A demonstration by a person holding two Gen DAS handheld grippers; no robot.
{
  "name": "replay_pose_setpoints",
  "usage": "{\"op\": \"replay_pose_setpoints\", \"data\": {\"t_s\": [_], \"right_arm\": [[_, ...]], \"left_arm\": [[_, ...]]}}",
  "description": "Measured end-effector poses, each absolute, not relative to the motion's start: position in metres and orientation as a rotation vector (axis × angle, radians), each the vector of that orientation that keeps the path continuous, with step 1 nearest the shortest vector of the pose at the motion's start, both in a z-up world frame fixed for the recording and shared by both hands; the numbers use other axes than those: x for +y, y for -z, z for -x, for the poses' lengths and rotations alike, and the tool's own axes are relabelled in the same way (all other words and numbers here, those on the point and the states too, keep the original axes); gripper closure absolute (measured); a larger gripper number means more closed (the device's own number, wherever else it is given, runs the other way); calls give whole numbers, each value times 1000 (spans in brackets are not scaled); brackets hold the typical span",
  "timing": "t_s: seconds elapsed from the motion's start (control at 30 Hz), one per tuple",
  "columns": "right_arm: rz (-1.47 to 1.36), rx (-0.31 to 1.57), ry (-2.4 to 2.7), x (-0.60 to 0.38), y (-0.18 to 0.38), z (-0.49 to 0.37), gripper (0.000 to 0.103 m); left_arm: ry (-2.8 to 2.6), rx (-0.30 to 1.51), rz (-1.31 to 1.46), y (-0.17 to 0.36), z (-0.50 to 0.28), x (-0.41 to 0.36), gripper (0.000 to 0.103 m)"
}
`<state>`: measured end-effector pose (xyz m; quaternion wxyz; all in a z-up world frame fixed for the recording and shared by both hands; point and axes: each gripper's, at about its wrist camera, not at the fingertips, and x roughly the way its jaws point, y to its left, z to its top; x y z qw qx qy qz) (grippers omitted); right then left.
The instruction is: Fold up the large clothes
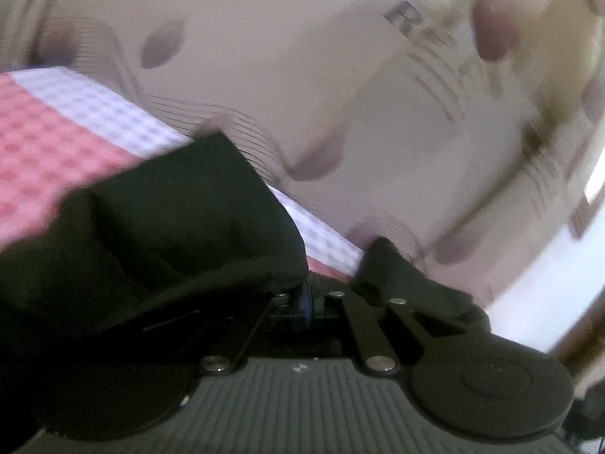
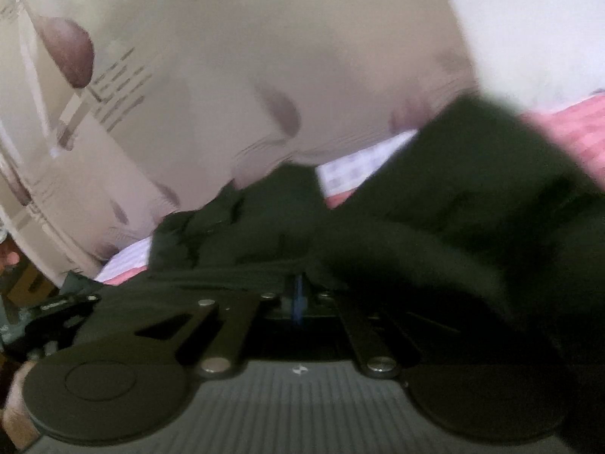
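A large black garment (image 1: 181, 227) lies over a pink and white checked bed cover (image 1: 49, 140). My left gripper (image 1: 308, 291) is shut on a fold of the black garment, and the cloth drapes over its left finger and hides it. In the right wrist view the same black garment (image 2: 453, 196) bunches across the frame. My right gripper (image 2: 298, 295) is shut on its edge, with cloth covering the right finger. Both views are blurred.
A beige curtain (image 1: 302, 75) with mauve leaf shapes hangs behind the bed; it also fills the right wrist view (image 2: 189, 94). The checked cover (image 2: 567, 132) shows at the right. A bright wall (image 2: 529, 19) is at the upper right.
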<state>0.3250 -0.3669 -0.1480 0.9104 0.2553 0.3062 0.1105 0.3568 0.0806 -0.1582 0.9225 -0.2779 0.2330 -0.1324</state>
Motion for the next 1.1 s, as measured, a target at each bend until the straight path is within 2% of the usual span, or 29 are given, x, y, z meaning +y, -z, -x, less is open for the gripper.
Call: {"op": "replay_pose_setpoints", "data": {"t_s": [0.23,0.57,1.0,1.1], "right_arm": [[-611,634,-143,-414,159,-316,103],[-772,672,-91,-448,175,-314,103],[-475,680,11,-412,158,-319,103],[-480,662,11,-414,157,-315,103]], "left_arm": [[146,512,682,167,-356,131,92],[181,587,708,175,-362,139,92],[184,618,735,175,-365,141,92],[186,615,761,175,-364,143,92]]}}
